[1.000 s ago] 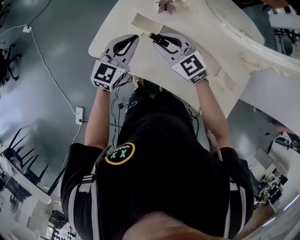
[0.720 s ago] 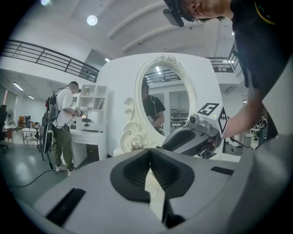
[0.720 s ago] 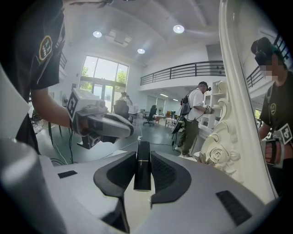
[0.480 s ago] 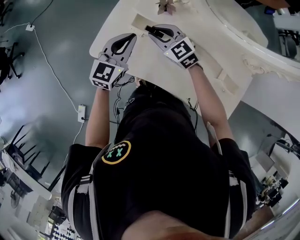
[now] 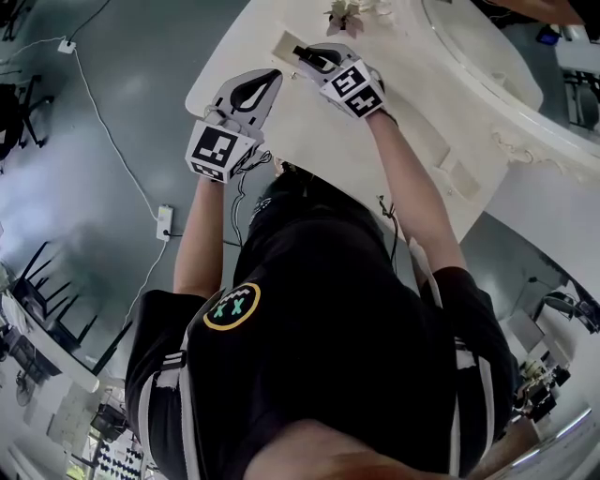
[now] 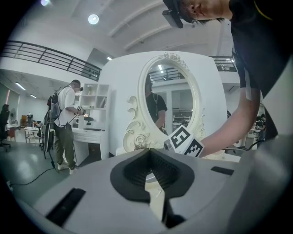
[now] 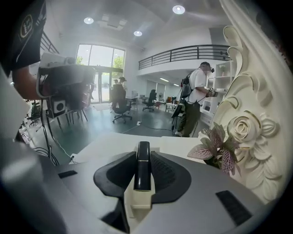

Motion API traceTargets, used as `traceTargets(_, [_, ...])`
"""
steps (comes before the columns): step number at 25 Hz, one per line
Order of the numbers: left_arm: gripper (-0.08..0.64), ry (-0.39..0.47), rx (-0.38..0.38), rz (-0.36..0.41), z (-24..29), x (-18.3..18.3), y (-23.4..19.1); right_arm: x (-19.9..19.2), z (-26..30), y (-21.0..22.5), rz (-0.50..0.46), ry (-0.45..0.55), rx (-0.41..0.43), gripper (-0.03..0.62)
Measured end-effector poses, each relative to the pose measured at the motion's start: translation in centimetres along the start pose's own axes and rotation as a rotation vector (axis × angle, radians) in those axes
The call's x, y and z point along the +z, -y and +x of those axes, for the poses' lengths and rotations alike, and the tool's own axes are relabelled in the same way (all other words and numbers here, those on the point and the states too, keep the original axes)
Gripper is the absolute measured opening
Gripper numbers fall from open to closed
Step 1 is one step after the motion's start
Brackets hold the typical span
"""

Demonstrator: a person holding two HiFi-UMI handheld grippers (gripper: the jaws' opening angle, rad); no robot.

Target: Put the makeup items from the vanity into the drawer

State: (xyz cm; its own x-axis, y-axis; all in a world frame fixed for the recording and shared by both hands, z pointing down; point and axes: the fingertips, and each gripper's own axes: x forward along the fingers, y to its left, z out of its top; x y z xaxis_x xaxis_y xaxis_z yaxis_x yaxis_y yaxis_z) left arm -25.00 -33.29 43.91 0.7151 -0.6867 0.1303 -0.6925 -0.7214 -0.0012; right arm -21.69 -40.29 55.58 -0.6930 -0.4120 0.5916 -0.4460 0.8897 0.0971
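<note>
White worktop (image 5: 375,159) on a grey floor (image 5: 112,122), oval mirror (image 5: 469,47) behind. Right tongs (image 5: 305,54) clamped on a black tube (image 5: 310,54), over the open compartment (image 5: 284,42) by the worktop's left end. Left tongs (image 5: 270,79) together, empty, at its front edge.

In the head view, the person's torso (image 5: 328,319) hides the near edge of the bench (image 5: 319,150) and whatever lies beneath it. The mirror (image 5: 487,47) and a small plant (image 5: 345,13) are cut off at the top edge. The right hand-held gripper (image 5: 304,55) holds a slim dark makeup item (image 7: 143,164). Its kind is unclear, and in the head view the jaws hide most of it.
</note>
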Motion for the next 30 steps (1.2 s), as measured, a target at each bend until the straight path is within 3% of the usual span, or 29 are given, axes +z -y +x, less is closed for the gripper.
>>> traceTargets(11, [0.021, -0.016, 0.009, -0.009, -0.1, -0.2, -0.5, -0.6, 1.3, 0.3, -0.006, -0.023, -0.008, 0.124])
traceTargets(15, [0.021, -0.006, 0.001, -0.012, -0.1, -0.3, -0.3, 0.1, 1.1, 0.0, -0.009, 0.003, 0.001, 0.186])
traceTargets(20, [0.021, -0.008, 0.009, -0.009, -0.1, 0.1, -0.3, 0.8, 0.1, -0.2, -0.018, 0.028, -0.005, 0.195])
traceTargets(25, [0.021, 0.002, -0.003, 0.002, 0.0, 0.6, 0.1, 3.3, -2.8, -0.9, -0.025, 0.105, -0.026, 0.195])
traceTargets(30, [0.021, 0.019, -0.017, 0.018, 0.3, 2.0, 0.7, 7.5, -8.4, -1.7, -0.026, 0.248, -0.065, 0.173])
